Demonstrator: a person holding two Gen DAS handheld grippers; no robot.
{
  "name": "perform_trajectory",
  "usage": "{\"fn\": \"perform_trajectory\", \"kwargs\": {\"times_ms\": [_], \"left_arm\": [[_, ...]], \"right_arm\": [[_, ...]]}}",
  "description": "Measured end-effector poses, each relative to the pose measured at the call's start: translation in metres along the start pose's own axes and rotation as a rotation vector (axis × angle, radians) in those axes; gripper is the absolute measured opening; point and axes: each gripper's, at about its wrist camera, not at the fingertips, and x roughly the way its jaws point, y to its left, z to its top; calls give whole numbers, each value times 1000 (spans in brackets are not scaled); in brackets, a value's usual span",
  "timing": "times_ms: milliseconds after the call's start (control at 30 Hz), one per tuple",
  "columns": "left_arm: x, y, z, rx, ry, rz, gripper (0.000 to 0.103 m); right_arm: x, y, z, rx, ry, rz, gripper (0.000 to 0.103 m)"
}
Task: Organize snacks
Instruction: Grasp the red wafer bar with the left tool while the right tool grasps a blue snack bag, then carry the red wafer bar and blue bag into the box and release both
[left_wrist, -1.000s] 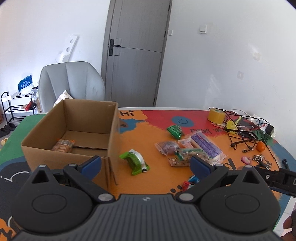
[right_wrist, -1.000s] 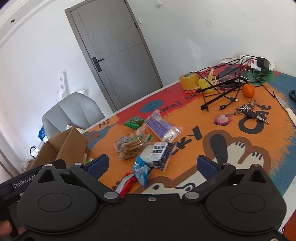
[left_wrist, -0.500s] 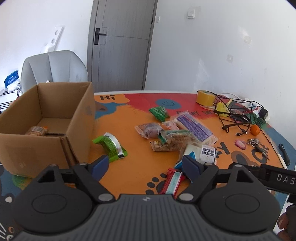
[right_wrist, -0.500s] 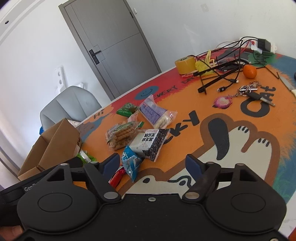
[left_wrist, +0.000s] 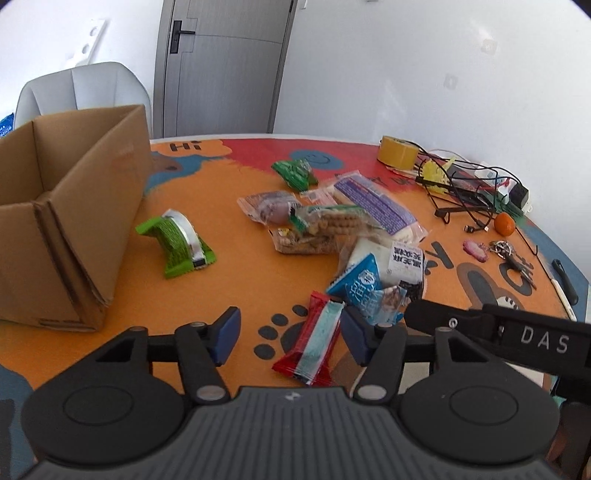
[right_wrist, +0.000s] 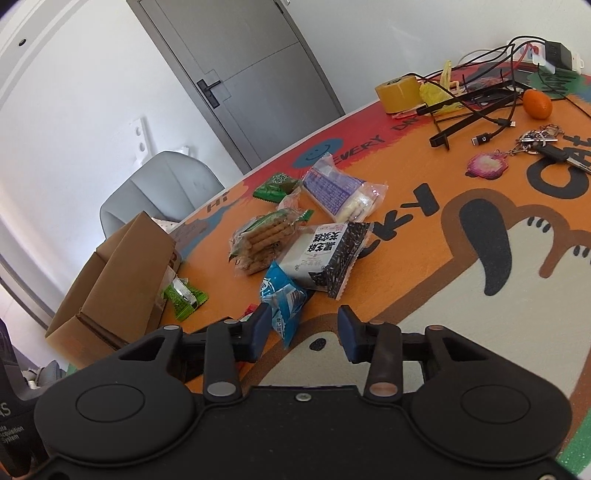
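Snack packets lie in a heap on the orange cartoon mat (left_wrist: 240, 280). A red packet (left_wrist: 314, 339) lies between the jaws of my left gripper (left_wrist: 291, 336), which are closing; the pads do not press on it. My right gripper (right_wrist: 306, 330) is closing too, with the near end of a blue packet (right_wrist: 284, 299) between its jaws, unpressed. Behind lie a black-and-white packet (right_wrist: 325, 254), a biscuit packet (right_wrist: 262, 236), a purple packet (right_wrist: 336, 192) and a small green one (right_wrist: 275, 188). An open cardboard box (left_wrist: 74, 221) stands at the left, a green packet (left_wrist: 177, 240) beside it.
At the far right lie a yellow tape roll (left_wrist: 400, 155), tangled black cables (left_wrist: 461, 199), an orange (left_wrist: 504, 223) and keys (right_wrist: 543, 144). A grey chair (left_wrist: 81, 92) and a grey door (left_wrist: 221, 66) stand behind the table. The right gripper's black body (left_wrist: 517, 332) shows at the lower right.
Both grippers have sunk toward the mat and tipped downward. Their jaws have narrowed from wide open. The red packet is now between the left jaws, the blue packet between the right.
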Motion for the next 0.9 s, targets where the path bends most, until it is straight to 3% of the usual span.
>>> {"fn": "perform_trajectory", "kwargs": {"times_ms": [100, 133, 200, 400, 467, 567, 733, 767, 833, 900], "left_arm": [[5, -2, -3, 4, 3, -6, 47], [5, -3, -3, 11, 6, -7, 34], [5, 0, -3, 6, 11, -8, 18], [-2, 12, 2, -17, 0, 13, 18], [-7, 16, 4, -22, -10, 24, 18], [-12, 22, 6, -29, -22, 36, 18], [-15, 29, 7, -44, -28, 53, 18], [-16, 30, 7, -45, -31, 53, 18], [-20, 31, 8, -46, -41, 56, 18], [-24, 32, 9, -50, -50, 52, 18]], "right_arm": [[3, -2, 1, 9, 4, -2, 41], [4, -2, 1, 10, 5, -1, 41], [6, -3, 1, 13, 5, 5, 41], [17, 3, 1, 5, 13, 13, 41], [22, 7, 1, -1, 20, 19, 44], [28, 14, 1, -23, 17, 2, 58], [36, 23, 1, -58, 7, -7, 59], [37, 24, 1, -59, 5, -11, 56], [39, 24, 2, -57, 10, -14, 33], [38, 23, 1, -49, 20, -3, 30]]}}
